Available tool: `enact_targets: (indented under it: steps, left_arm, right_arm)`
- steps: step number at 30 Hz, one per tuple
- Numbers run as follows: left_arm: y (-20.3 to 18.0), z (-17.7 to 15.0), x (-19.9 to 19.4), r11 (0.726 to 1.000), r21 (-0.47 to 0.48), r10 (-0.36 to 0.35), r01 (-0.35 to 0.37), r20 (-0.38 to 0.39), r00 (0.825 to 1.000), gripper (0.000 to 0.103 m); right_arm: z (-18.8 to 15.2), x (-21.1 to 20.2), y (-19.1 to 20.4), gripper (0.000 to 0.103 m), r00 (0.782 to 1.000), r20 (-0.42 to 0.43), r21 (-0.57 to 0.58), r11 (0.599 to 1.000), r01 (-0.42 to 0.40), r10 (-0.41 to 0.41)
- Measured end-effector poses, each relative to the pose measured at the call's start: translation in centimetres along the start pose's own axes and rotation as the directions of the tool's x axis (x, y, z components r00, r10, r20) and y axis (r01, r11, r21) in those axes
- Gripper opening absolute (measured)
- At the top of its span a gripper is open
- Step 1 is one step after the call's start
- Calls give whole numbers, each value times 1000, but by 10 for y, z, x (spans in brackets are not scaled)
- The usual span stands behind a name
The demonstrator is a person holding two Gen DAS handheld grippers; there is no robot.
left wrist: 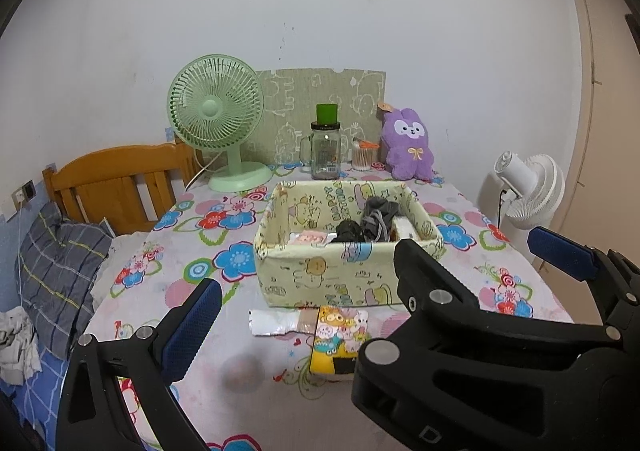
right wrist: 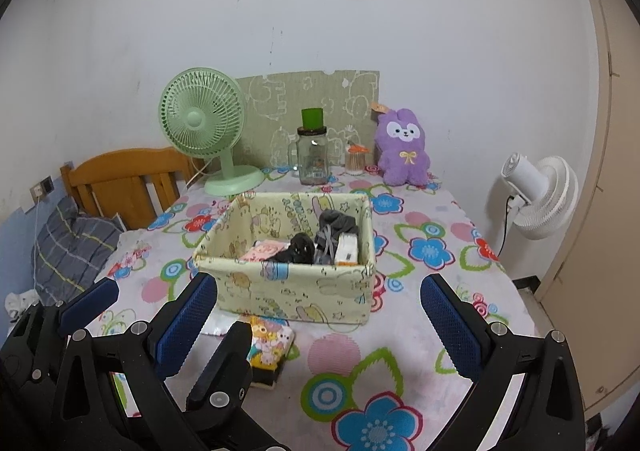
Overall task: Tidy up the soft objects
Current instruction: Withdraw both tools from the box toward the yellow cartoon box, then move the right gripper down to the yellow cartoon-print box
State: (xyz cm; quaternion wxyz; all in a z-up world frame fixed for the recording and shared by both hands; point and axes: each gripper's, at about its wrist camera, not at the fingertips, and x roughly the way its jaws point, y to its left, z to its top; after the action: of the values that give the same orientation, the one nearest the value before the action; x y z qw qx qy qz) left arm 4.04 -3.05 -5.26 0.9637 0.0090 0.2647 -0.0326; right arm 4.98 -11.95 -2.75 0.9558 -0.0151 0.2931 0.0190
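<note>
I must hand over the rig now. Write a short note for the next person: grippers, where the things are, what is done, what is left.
Left gripper: open, empty, above the table in front of the box.
Right gripper: open, empty, beside it.
Fabric box: mid-table, already holding dark soft items and a pink one.
Still outside: cartoon-print packet and a white packet in front of the box; purple plush at the back by the wall.
Left: probably put these in the box.
</note>
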Motion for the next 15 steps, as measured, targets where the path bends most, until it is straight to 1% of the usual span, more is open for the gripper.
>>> enact_targets:
  steps: [8, 15]
  left_arm:
    - [3, -19, 5, 1000, 4, -6, 6, -14, 1000, 102]
    - [5, -35, 12, 1000, 10, 11, -11, -39, 999, 103]
  right_arm:
    - [-21, 4, 3, 103, 1000, -2, 1, 1000, -20, 20]
    - [-37, 14, 6, 103, 999, -21, 12, 999, -37, 37]
